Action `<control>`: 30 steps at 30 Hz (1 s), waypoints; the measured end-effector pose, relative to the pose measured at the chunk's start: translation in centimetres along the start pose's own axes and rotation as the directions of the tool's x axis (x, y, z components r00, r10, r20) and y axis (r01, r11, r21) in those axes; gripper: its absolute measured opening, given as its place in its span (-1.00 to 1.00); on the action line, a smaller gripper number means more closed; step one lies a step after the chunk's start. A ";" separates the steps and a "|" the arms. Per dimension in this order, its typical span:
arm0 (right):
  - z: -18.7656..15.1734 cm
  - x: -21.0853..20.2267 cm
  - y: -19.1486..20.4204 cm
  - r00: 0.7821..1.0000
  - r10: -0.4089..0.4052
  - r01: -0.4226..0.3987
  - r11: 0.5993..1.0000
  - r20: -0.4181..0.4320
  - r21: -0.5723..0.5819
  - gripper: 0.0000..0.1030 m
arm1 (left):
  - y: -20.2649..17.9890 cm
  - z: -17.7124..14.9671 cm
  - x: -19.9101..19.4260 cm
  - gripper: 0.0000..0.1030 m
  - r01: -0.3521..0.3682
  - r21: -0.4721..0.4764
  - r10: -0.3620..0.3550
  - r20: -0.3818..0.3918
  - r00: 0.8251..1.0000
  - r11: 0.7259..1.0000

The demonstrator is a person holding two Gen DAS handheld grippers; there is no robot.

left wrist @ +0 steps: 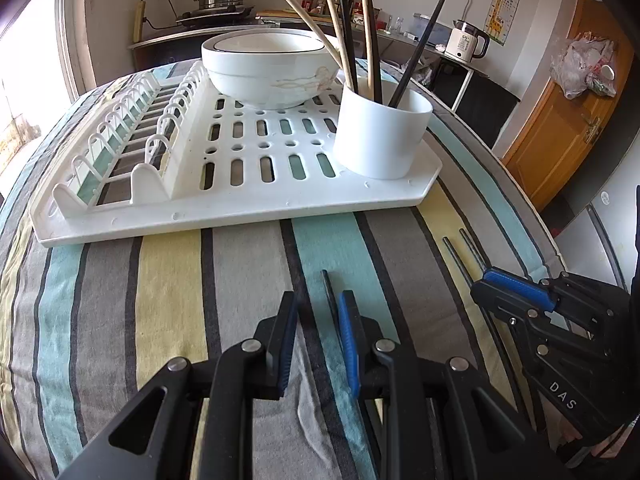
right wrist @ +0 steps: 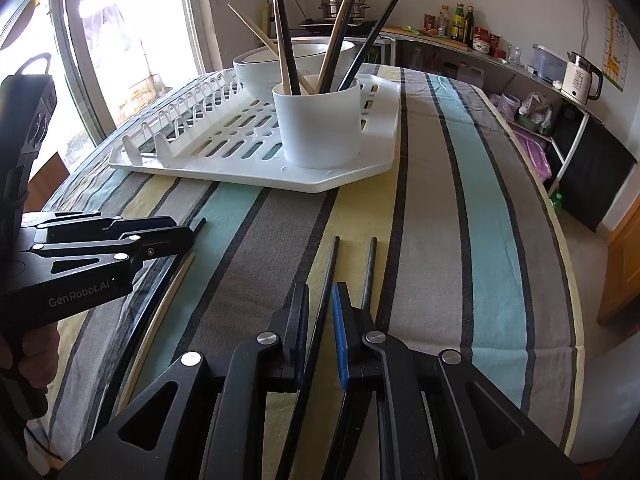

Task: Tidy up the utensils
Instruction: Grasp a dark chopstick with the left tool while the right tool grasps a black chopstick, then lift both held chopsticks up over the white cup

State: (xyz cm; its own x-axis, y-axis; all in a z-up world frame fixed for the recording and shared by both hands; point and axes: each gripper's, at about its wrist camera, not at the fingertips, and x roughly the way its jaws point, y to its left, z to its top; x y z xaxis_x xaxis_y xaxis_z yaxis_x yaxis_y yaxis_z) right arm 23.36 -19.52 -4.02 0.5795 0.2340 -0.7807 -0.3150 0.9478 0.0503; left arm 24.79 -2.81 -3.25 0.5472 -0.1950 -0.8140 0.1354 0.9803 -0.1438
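Observation:
A white cup [left wrist: 380,136] [right wrist: 320,124] holding several dark and wooden chopsticks stands on a white drying rack [left wrist: 240,200] [right wrist: 348,168]. My left gripper [left wrist: 318,304] [right wrist: 186,230] is low over the striped cloth, jaws open. A dark chopstick [left wrist: 329,292] lies between its fingers, close to the right pad. A wooden chopstick [right wrist: 176,280] lies under it. My right gripper [right wrist: 320,296] [left wrist: 482,284] is open a little around another dark chopstick [right wrist: 334,256], which rests on the cloth. A second dark one [right wrist: 370,268] lies just right of it.
A stacked white bowl [left wrist: 268,68] [right wrist: 256,68] sits at the back of the rack, behind the cup. The striped tablecloth [left wrist: 160,280] covers the table, whose edge curves away at the right [right wrist: 568,280]. Beyond are a counter with a kettle [left wrist: 466,42] and a wooden door [left wrist: 568,120].

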 end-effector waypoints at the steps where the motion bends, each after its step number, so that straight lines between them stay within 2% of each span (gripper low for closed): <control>1: 0.1 0.2 0.1 1.000 -0.002 0.002 1.000 -0.003 -0.001 -0.77 | -0.2 0.0 0.0 -0.56 -0.008 0.006 0.008 0.001 1.000 1.000; 8: 0.2 0.7 0.2 1.000 -0.014 0.014 1.000 -0.023 -0.001 -0.77 | -1.5 0.0 0.1 -0.56 -0.073 0.070 0.073 0.006 0.997 0.995; 11: 0.3 0.8 0.3 1.000 -0.017 0.017 1.000 -0.025 0.003 -0.77 | -2.4 0.0 0.3 -0.72 -0.118 0.112 0.117 0.018 0.993 0.987; 13: 0.3 0.9 0.4 0.999 -0.021 0.021 1.000 -0.026 0.001 -0.77 | -2.6 0.0 0.3 -0.86 -0.112 0.122 0.110 0.016 0.994 0.986; 16: 0.4 1.0 0.5 0.999 -0.027 0.027 1.000 -0.028 0.000 -0.89 | -2.7 0.1 0.3 -0.86 -0.118 0.131 0.116 0.019 0.993 0.984; 21: 0.4 0.8 0.6 1.000 -0.013 0.014 1.000 -0.017 0.009 -0.90 | -2.5 0.4 -0.4 -0.88 -0.092 0.131 0.087 0.043 0.995 0.987; 30: 1.8 -3.8 0.5 0.989 0.047 -0.055 0.997 0.139 0.055 -0.91 | -1.8 1.8 -5.5 -0.90 -0.052 0.136 0.028 0.172 0.985 0.989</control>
State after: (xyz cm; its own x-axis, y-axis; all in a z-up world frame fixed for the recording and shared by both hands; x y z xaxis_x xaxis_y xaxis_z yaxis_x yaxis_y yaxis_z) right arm 22.33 -19.52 0.11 0.6632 0.3058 -0.6831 -0.3047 0.9440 0.1268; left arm 23.04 -3.51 2.54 0.6845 -0.1699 -0.7089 0.2179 0.9757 -0.0235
